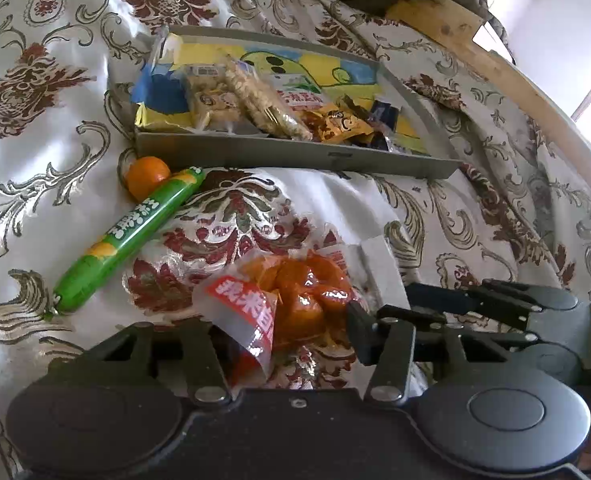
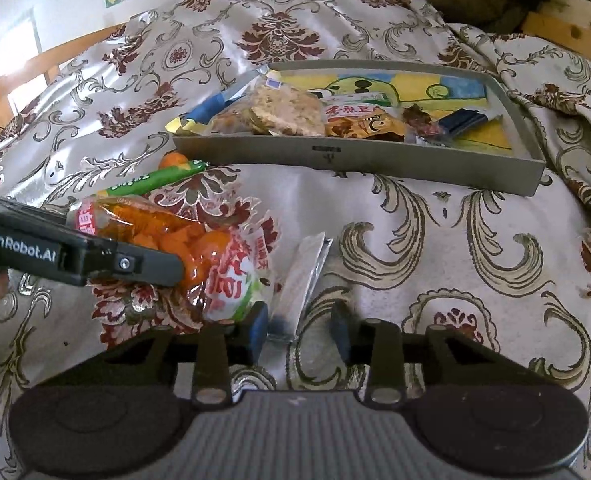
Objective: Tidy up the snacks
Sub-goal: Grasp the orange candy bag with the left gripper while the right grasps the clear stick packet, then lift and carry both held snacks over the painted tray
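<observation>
A grey tray (image 1: 295,156) (image 2: 359,160) holding several snack packets sits on a floral cloth. An orange snack bag (image 1: 295,300) (image 2: 167,236) lies in front of it, between the fingers of my left gripper (image 1: 283,332), which stands open around it. My right gripper (image 2: 301,330) is open with a small silver sachet (image 2: 303,276) between its fingers on the cloth. A green sausage stick (image 1: 131,236) (image 2: 155,180) and a small orange fruit (image 1: 147,176) (image 2: 175,159) lie left of the tray's front.
The wrinkled floral cloth (image 2: 455,248) covers the whole surface. A wooden edge (image 1: 475,52) runs behind the tray at the right. The left gripper's body (image 2: 75,252) reaches into the right wrist view from the left.
</observation>
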Motion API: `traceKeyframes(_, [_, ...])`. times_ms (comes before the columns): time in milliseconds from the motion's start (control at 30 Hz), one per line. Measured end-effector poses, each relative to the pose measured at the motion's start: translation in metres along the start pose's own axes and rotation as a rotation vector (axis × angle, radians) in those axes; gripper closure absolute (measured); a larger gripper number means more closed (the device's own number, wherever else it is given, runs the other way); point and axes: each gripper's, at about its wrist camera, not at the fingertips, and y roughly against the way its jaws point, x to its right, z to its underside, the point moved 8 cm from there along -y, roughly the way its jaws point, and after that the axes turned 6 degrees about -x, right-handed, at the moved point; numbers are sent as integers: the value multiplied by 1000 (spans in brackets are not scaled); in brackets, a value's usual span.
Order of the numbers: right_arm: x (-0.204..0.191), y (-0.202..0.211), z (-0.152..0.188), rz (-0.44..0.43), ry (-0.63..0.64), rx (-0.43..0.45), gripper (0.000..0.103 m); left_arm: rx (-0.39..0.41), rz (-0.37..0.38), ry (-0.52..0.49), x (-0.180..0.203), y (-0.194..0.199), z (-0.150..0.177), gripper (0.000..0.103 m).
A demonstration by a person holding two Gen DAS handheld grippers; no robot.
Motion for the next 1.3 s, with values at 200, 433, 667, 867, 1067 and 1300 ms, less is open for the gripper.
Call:
traceKeyframes(200, [-2, 2, 0, -12, 4, -2, 84, 8, -3, 3, 3, 3, 1, 59])
traceKeyframes(433, [-10, 17, -3, 2, 32, 34, 99, 16, -3, 47, 7, 15, 7, 70])
traceKeyframes(667, [-6, 44, -8, -1, 3, 111, 99, 132, -46, 81, 8, 49, 3, 71])
traceKeyframes(867, [1, 71, -20, 2, -23, 219, 99, 279, -46, 111, 16, 80, -11, 71])
traceKeyframes(1067, [10, 90, -39, 30, -37, 323, 99, 462, -102, 100, 26, 104, -33, 71])
traceKeyframes(1300, [15, 88, -97, 55, 45, 401, 99, 633, -142, 78, 28, 109, -88, 71])
